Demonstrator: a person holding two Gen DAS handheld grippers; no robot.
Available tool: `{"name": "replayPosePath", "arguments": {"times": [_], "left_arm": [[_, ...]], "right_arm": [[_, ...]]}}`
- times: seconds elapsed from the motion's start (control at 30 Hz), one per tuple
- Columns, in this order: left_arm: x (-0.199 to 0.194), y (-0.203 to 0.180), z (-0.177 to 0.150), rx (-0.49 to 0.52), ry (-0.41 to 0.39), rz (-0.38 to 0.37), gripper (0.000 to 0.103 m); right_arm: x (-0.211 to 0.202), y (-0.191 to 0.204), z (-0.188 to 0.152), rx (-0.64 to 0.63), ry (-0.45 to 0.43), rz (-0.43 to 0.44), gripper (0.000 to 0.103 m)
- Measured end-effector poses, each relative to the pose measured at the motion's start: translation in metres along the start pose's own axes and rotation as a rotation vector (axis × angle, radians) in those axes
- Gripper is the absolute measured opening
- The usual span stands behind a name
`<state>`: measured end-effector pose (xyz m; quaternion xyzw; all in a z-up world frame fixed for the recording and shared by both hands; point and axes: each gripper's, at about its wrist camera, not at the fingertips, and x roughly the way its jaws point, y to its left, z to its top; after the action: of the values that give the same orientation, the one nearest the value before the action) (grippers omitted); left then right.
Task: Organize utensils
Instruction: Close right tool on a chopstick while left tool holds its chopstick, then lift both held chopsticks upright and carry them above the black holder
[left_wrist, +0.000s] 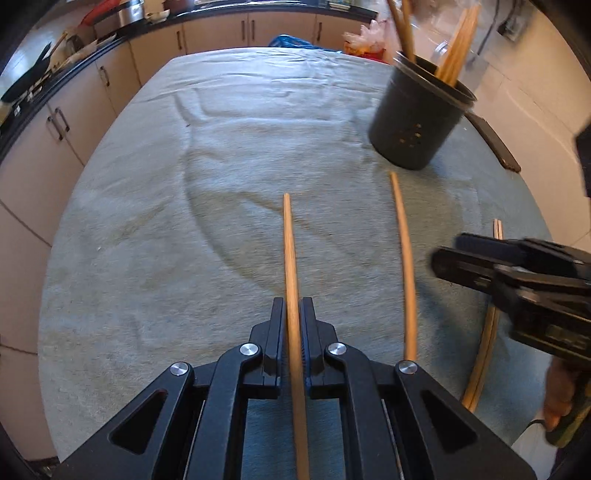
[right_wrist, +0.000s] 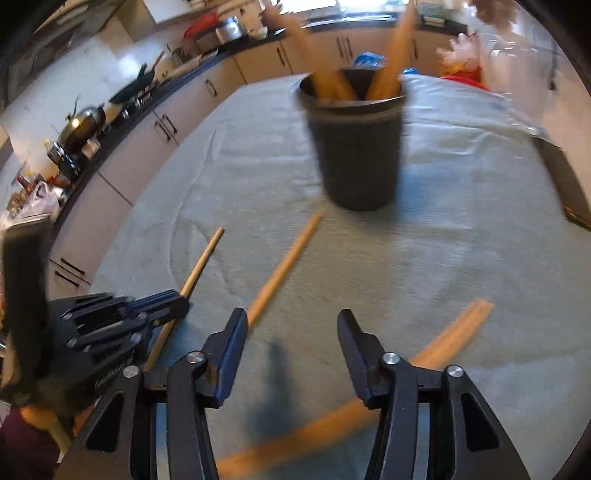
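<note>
A: What is being held at this moment?

B: One chopstick (left_wrist: 291, 280) is being clamped in the left gripper (left_wrist: 293, 314), whose jaws are being kept narrow, pressed against the stick on both sides. The stick is running forward out of the jaws over the cloth (left_wrist: 184, 221); whether its tip is being lifted clear cannot be told.

A: And the right gripper (right_wrist: 291, 325)?

B: Its jaws are being held partly apart, and nothing is being gripped between them. Only cloth is being seen in the gap. It is being carried above a pair of chopsticks (right_wrist: 443, 343) lying together, blurred in the right wrist view.

A: Where are the other sticks being kept?

B: A loose chopstick (left_wrist: 404, 266) is lying on the cloth between the clamped one and the pair. Several more are being stored upright in the black holder (left_wrist: 417, 118), which is standing further off, toward the right side of the table.

A: Which step is being worked on?

B: By judgement, the pick-up stage: one stick is being secured for the holder, while three are being left on the cloth.

A: What is being called for next?

B: The clamped stick is probably to be raised, swung over the holder's rim, tipped near upright and released among the others. For the right gripper, the jaws are to be lowered astride the pair and closed. Care is being needed that the holder is not being knocked, since it looks light.
</note>
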<state>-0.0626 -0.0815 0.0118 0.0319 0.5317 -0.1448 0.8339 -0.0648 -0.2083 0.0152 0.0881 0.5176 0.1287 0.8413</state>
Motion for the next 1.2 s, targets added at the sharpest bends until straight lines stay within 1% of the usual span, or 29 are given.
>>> {"name": "replayPosePath", "arguments": {"times": [0.13, 0.17, 0.2, 0.23, 0.27, 0.3, 0.4, 0.43, 0.47, 0.5, 0.63, 0.7, 0.73, 0.8, 0.83, 0.87, 0.9, 0.93, 0.97, 1.0, 1.07, 1.1, 1.17, 1.2], "left_arm": [[-0.002, 0.013, -0.002, -0.052, 0.014, -0.051, 0.009], [-0.002, 0.015, -0.002, -0.069, 0.021, -0.062, 0.009], [-0.004, 0.02, -0.002, -0.078, 0.029, -0.069, 0.009], [-0.003, 0.02, -0.002, -0.092, 0.046, -0.078, 0.009], [-0.002, 0.018, -0.001, -0.102, 0.06, -0.084, 0.009], [-0.001, 0.021, 0.002, -0.112, 0.079, -0.091, 0.01], [0.004, 0.024, 0.01, -0.126, 0.116, -0.104, 0.015], [0.005, 0.023, 0.014, -0.126, 0.126, -0.102, 0.021], [0.006, 0.022, 0.017, -0.118, 0.133, -0.097, 0.029], [0.008, 0.02, 0.021, -0.109, 0.138, -0.096, 0.035], [0.019, 0.011, 0.04, -0.067, 0.148, -0.071, 0.037], [0.022, 0.011, 0.046, -0.065, 0.147, -0.068, 0.037], [0.023, 0.011, 0.049, -0.065, 0.146, -0.069, 0.037], [0.024, 0.012, 0.05, -0.065, 0.141, -0.075, 0.036], [0.024, 0.012, 0.05, -0.066, 0.136, -0.079, 0.032], [0.025, 0.013, 0.048, -0.066, 0.125, -0.081, 0.005], [0.025, 0.015, 0.047, -0.07, 0.126, -0.089, 0.006], [0.023, 0.017, 0.045, -0.08, 0.103, -0.092, 0.006], [0.021, 0.019, 0.043, -0.092, 0.093, -0.096, 0.006], [0.018, 0.019, 0.043, -0.099, 0.085, -0.095, 0.006], [0.005, 0.02, 0.038, -0.105, 0.043, -0.087, 0.006], [-0.008, 0.021, 0.035, -0.099, 0.007, -0.084, 0.006], [-0.033, 0.02, 0.032, -0.09, -0.06, -0.079, 0.006], [-0.045, 0.019, 0.03, -0.088, -0.09, -0.076, 0.006]], "right_arm": [[0.025, 0.013, 0.013, 0.0, 0.045, -0.011, 0.045], [0.026, 0.019, 0.013, -0.027, 0.043, -0.044, 0.04], [0.027, 0.025, 0.011, -0.057, 0.06, -0.08, 0.029], [0.026, 0.028, 0.011, -0.09, 0.08, -0.11, 0.023], [0.025, 0.026, 0.01, -0.103, 0.107, -0.11, 0.018], [0.023, 0.023, 0.01, -0.11, 0.142, -0.112, 0.017], [0.017, 0.008, 0.011, -0.11, 0.195, -0.146, 0.017], [0.016, 0.003, 0.012, -0.103, 0.206, -0.147, 0.018], [0.014, -0.001, 0.013, -0.092, 0.219, -0.159, 0.019], [0.014, -0.004, 0.013, -0.083, 0.229, -0.173, 0.019], [0.017, -0.01, 0.023, -0.03, 0.281, -0.195, 0.02], [0.023, -0.008, 0.033, 0.011, 0.31, -0.212, 0.024], [0.025, -0.008, 0.035, 0.028, 0.318, -0.216, 0.026], [0.03, -0.004, 0.043, 0.057, 0.322, -0.234, 0.039], [0.032, -0.001, 0.045, 0.046, 0.316, -0.254, 0.041], [0.034, 0.005, 0.047, 0.021, 0.299, -0.28, 0.039], [0.035, 0.012, 0.047, -0.015, 0.271, -0.291, 0.031], [0.035, 0.018, 0.047, -0.041, 0.265, -0.289, 0.025], [0.035, 0.023, 0.047, -0.067, 0.262, -0.282, 0.013], [0.035, 0.024, 0.047, -0.08, 0.257, -0.284, 0.011], [0.03, 0.028, 0.046, -0.094, 0.236, -0.232, 0.008], [0.024, 0.029, 0.044, -0.096, 0.217, -0.213, 0.007], [0.007, 0.029, 0.041, -0.097, 0.16, -0.198, 0.007], [-0.006, 0.028, 0.04, -0.096, 0.116, -0.162, 0.007]]}}
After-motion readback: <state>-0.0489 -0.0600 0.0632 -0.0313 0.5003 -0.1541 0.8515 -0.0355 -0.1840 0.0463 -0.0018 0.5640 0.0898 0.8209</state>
